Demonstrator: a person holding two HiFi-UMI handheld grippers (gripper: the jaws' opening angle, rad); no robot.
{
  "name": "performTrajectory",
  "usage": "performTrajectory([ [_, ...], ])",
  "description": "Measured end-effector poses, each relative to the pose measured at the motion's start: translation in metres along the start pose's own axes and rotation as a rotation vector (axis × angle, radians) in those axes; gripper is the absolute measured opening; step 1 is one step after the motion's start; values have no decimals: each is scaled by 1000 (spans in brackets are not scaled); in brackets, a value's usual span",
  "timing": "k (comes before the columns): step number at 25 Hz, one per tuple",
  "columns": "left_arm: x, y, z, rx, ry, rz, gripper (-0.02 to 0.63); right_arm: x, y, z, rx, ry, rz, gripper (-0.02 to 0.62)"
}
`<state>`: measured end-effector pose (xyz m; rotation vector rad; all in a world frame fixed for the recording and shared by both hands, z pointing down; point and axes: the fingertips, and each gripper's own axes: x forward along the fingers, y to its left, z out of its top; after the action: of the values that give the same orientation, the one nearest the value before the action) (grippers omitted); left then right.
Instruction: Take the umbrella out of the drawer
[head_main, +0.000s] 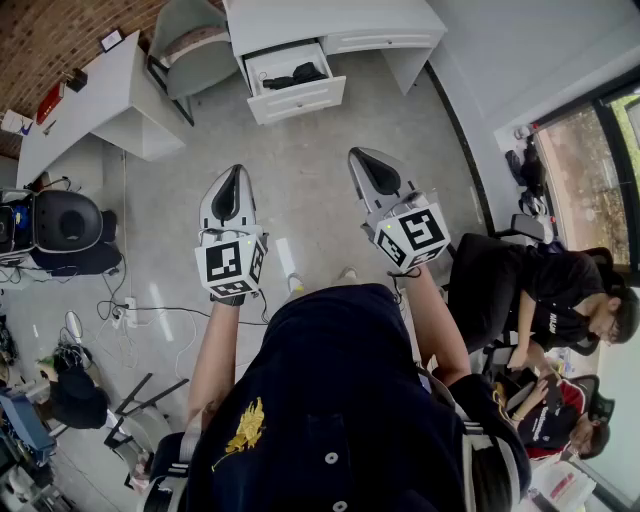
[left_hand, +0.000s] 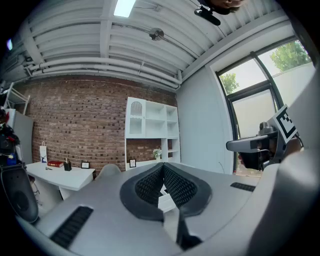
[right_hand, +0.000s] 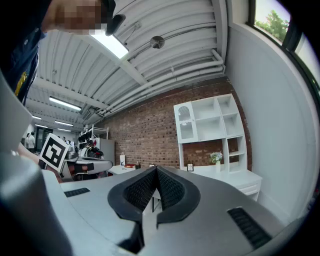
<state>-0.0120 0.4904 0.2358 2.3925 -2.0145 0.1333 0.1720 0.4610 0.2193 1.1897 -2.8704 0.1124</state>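
Observation:
In the head view the white drawer (head_main: 298, 99) stands pulled out of the white desk (head_main: 330, 20) at the far end of the floor. A black folded umbrella (head_main: 297, 75) lies inside it. My left gripper (head_main: 235, 171) and right gripper (head_main: 357, 154) are held level side by side, well short of the drawer and pointing towards it. In the left gripper view the left gripper (left_hand: 163, 165) has its ribbed pads meeting at the tip with nothing between them. The right gripper (right_hand: 156, 169) is shut and empty too.
A grey-green chair (head_main: 195, 45) stands left of the drawer, beside a long white table (head_main: 90, 105). A black chair (head_main: 65, 225) and floor cables (head_main: 150, 310) lie at the left. Seated people (head_main: 560, 300) are at the right by the window. White shelves (left_hand: 150, 117) stand against a brick wall.

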Motion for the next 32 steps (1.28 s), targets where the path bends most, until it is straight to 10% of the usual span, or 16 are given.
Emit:
performTrajectory([
  [32, -20, 108, -26, 3, 0, -43, 17, 47, 50, -5, -64, 27, -170, 28],
])
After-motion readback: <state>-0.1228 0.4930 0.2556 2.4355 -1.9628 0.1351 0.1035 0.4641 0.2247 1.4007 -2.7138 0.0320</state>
